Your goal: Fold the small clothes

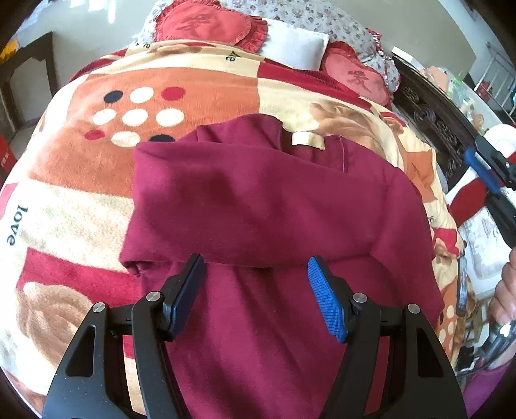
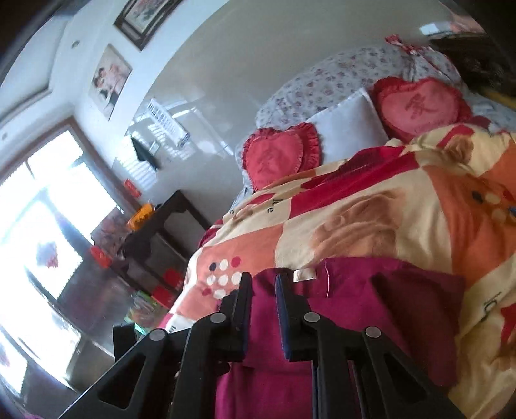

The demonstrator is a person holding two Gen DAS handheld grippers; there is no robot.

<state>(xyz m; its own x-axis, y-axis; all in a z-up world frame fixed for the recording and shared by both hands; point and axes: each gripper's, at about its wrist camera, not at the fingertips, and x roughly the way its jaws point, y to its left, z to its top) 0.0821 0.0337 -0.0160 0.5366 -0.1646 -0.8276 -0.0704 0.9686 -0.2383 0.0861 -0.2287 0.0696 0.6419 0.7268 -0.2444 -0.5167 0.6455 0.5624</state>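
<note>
Left wrist view, far left: patterned fleece blanket (image 1: 80,199) covers the bed — cream, orange and red blocks, a cluster of dots, the word "love" at the edge. Centre: dark red garment (image 1: 258,206) lies on the blanket, partly folded, one layer doubled over the lower part; pale neck label (image 1: 308,141) faces up near the top edge. Left gripper (image 1: 256,274) hangs over the fold line, jaws spread wide, blue pads (image 1: 325,299) clear of the cloth, nothing between them. Beyond: two red heart cushions (image 1: 200,25) and a white pillow (image 1: 296,45) at the bed's head. Far right edge: a hand (image 1: 504,296) on a dark tool.

Right wrist view, left: bright window (image 2: 42,206), dark side table (image 2: 167,225). Centre: right gripper (image 2: 262,282) raised, tilted, jaws only narrowly parted — no cloth pinched; the garment shows through the gap, lying behind on the bed. Right: blanket, cushions.
</note>
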